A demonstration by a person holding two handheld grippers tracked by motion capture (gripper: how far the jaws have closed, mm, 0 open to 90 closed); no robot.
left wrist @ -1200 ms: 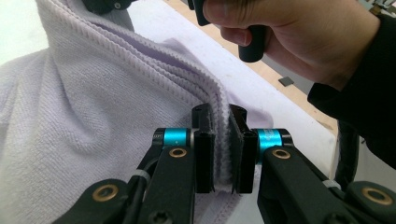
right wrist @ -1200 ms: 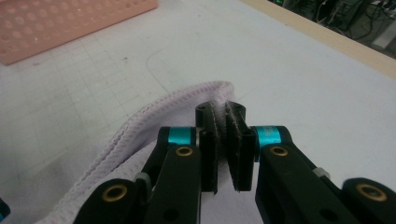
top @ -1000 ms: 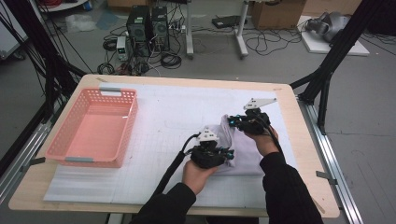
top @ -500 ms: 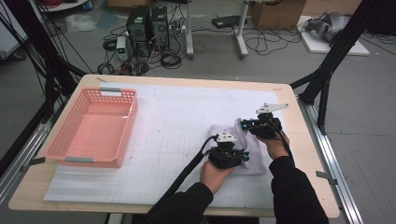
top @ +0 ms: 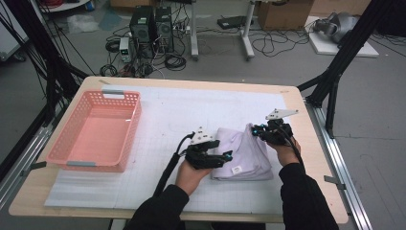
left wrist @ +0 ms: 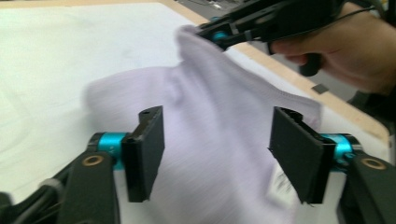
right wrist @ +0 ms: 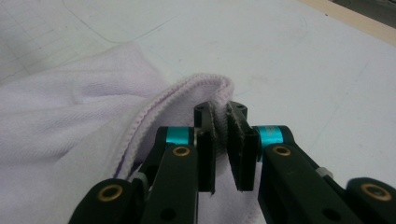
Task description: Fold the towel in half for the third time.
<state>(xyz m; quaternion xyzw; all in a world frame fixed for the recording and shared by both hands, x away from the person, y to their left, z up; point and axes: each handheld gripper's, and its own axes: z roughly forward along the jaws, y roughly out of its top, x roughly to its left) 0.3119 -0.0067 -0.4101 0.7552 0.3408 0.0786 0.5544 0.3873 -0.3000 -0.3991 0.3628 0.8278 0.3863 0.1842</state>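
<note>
At table's four o'clock, folded lilac garment (top: 242, 155) lies on mat. Right gripper (top: 262, 131) pinches raised hem; left gripper (left wrist: 217, 154) jaws just spread, nothing clamped. Risk: one-sided lift unravels fold.

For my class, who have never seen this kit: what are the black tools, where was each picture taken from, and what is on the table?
A person holds a hand-held clamp in each hand. The high view looks down on the table; each gripper view rides on one tool. A pink basket stands at the left, a folded pale lilac cloth at the right. The right gripper pinches the cloth's hem. The left gripper has just been opening; its jaws stand apart over the cloth.
</note>
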